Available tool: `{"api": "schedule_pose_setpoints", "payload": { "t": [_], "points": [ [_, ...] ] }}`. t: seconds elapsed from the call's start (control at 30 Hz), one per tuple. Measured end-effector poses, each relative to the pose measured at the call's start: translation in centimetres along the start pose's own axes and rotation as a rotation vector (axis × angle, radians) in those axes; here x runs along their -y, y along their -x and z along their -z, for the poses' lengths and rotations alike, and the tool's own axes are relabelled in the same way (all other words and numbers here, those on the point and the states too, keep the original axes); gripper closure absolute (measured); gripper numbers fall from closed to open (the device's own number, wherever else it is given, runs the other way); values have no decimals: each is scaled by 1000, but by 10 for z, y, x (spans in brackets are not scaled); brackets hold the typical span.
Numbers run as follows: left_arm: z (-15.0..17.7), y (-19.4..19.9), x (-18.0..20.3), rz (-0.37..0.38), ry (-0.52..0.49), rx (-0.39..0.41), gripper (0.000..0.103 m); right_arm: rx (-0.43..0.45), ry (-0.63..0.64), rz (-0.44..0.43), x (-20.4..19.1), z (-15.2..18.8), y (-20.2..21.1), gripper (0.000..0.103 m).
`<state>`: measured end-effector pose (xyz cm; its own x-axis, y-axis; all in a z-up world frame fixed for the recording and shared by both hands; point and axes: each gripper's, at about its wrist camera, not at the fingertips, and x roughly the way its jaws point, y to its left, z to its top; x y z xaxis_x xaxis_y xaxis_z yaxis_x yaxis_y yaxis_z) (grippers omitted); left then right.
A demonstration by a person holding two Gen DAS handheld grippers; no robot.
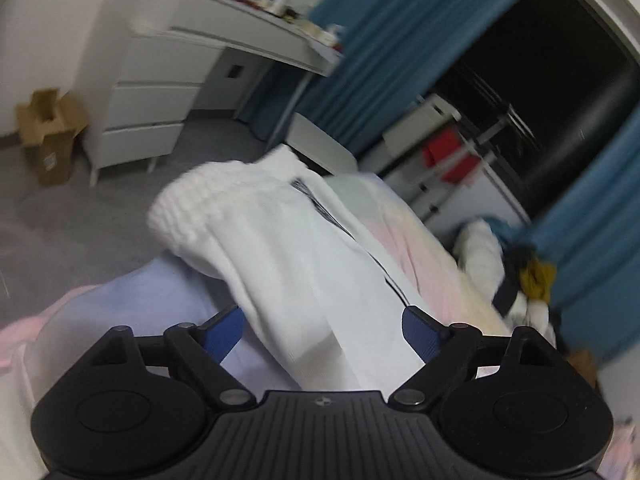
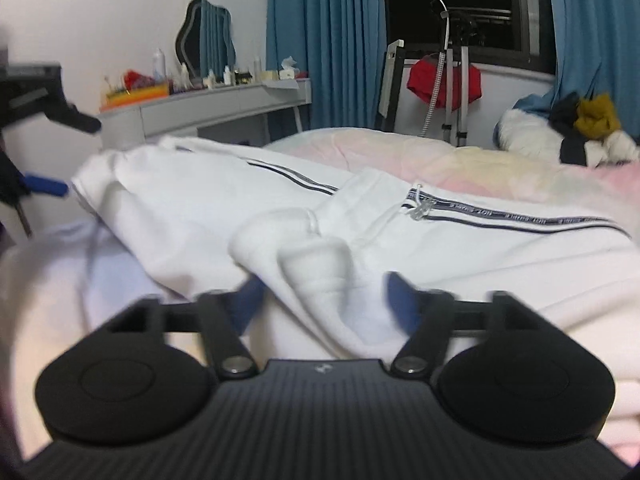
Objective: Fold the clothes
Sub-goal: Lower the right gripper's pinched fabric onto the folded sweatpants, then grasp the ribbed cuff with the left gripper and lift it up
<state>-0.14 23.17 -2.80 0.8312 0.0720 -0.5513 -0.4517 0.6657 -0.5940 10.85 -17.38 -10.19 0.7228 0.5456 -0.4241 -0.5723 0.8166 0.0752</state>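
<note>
White track pants (image 2: pixel 208 216) with a dark side stripe lie across the pastel bedspread (image 2: pixel 500 168). In the right wrist view their waistband and drawstring (image 2: pixel 316 256) bunch up just ahead of my right gripper (image 2: pixel 324 300), whose blue fingers are spread wide on either side of the fabric. In the left wrist view a pant leg with a ribbed cuff (image 1: pixel 188 208) runs from between the fingers toward the bed's edge. My left gripper (image 1: pixel 324 332) is open with the leg (image 1: pixel 304 280) lying between its blue fingers. The left gripper also shows at the far left of the right wrist view (image 2: pixel 44 184).
A white dresser (image 1: pixel 148 92) and a cardboard box (image 1: pixel 50 136) stand on the grey floor beside the bed. A pile of clothes (image 2: pixel 568 132) lies at the bed's far right corner. Blue curtains (image 2: pixel 328 40), a drying rack with a red garment (image 2: pixel 444 80) and a dressing table (image 2: pixel 208 108) stand behind.
</note>
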Motion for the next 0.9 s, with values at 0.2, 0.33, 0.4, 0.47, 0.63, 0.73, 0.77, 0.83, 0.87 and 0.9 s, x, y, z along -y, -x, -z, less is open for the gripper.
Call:
{"api": "schedule_pose_setpoints", "payload": {
  "t": [0.2,0.33,0.4,0.47,0.63,0.73,0.77,0.83,0.87,0.9],
  "points": [
    [-8,-38,-18,12,101,-86,14,36,-12,16,-5,-13,30,24],
    [-21,-64,-39,-11,186,-82,15,77,-44,114,10,-23,40,24],
    [-27,-75,-45,-21,200,-67,16,69,-65,203,23,-22,37,24],
    [-29,-83,-51,-13,225,-46,17,53,-88,283,36,-18,32,24],
    [-28,-100,-44,-67,191,23,23,-79,-192,315,68,8,4,24],
    [-28,-106,-30,-75,118,71,46,-87,-171,314,64,2,8,24],
    [-28,-106,-25,-71,91,82,53,-88,-186,309,64,-3,13,24],
    [-29,-102,-14,-72,38,120,62,-86,-234,282,68,-15,29,24],
    [-27,-100,-9,-69,20,138,68,-85,-257,269,71,-21,37,24],
    [-26,-99,-5,-63,14,148,69,-104,-253,289,71,-27,45,24]
  ]
}}
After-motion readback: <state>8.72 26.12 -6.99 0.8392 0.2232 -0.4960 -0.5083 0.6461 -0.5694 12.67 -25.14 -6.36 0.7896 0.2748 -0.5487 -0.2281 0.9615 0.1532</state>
